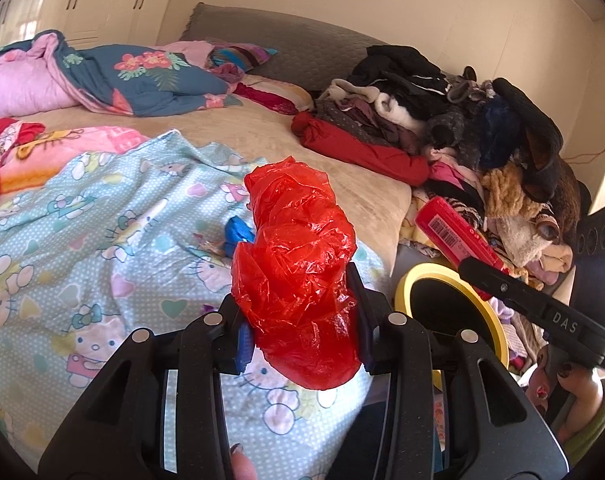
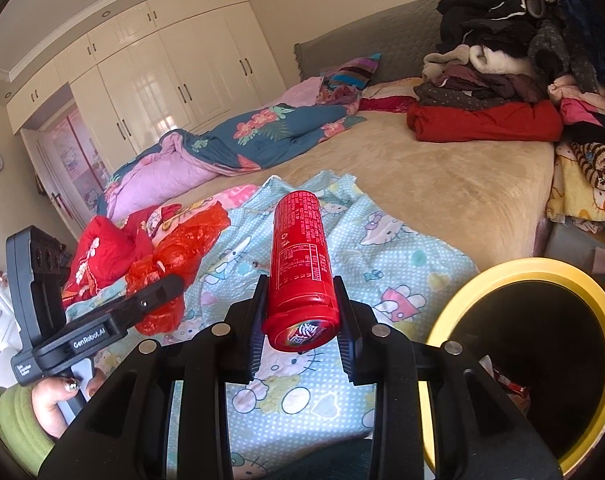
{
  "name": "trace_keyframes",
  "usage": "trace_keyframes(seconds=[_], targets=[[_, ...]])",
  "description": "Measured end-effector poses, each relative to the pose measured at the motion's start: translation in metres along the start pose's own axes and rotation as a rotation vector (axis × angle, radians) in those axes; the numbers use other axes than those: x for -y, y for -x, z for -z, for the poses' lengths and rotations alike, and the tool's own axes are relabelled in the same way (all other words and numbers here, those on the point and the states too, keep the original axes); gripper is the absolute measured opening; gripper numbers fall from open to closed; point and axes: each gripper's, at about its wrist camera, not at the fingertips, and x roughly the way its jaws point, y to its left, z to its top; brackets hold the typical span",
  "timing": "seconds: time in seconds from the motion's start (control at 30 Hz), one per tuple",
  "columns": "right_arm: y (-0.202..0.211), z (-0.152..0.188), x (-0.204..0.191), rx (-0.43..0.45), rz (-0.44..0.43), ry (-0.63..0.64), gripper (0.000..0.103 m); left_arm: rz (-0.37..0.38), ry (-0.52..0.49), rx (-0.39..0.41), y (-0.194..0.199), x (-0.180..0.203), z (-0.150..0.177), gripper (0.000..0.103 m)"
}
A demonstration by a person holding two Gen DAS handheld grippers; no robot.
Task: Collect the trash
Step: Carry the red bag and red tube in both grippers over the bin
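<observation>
My left gripper (image 1: 300, 320) is shut on a crumpled red plastic bag (image 1: 298, 276) and holds it above the Hello Kitty sheet (image 1: 102, 240). The bag also shows in the right wrist view (image 2: 174, 256), held by the left gripper (image 2: 166, 284). My right gripper (image 2: 300, 320) is shut on a red cylindrical can (image 2: 300, 268), lying along the fingers; the can shows in the left wrist view (image 1: 458, 236). A yellow-rimmed black bin (image 2: 542, 360) stands beside the bed at the right, also seen in the left wrist view (image 1: 450, 304). A blue scrap (image 1: 238, 232) lies on the sheet.
A pile of clothes (image 1: 442, 120) covers the bed's right side, with a red garment (image 2: 486, 120). A floral duvet (image 1: 142, 76) lies at the far side. White wardrobes (image 2: 162, 72) line the wall. A wrapper (image 2: 510, 384) lies inside the bin.
</observation>
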Motion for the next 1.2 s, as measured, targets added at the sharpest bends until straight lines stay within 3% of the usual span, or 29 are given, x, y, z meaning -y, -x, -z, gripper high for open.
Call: trace_keyframes(seconds=[1.2], targets=[[0.045,0.018,0.099,0.039,0.131,-0.226,0.029,0.119,-0.122,-0.086,-0.032,0.077,0.028,0.031]])
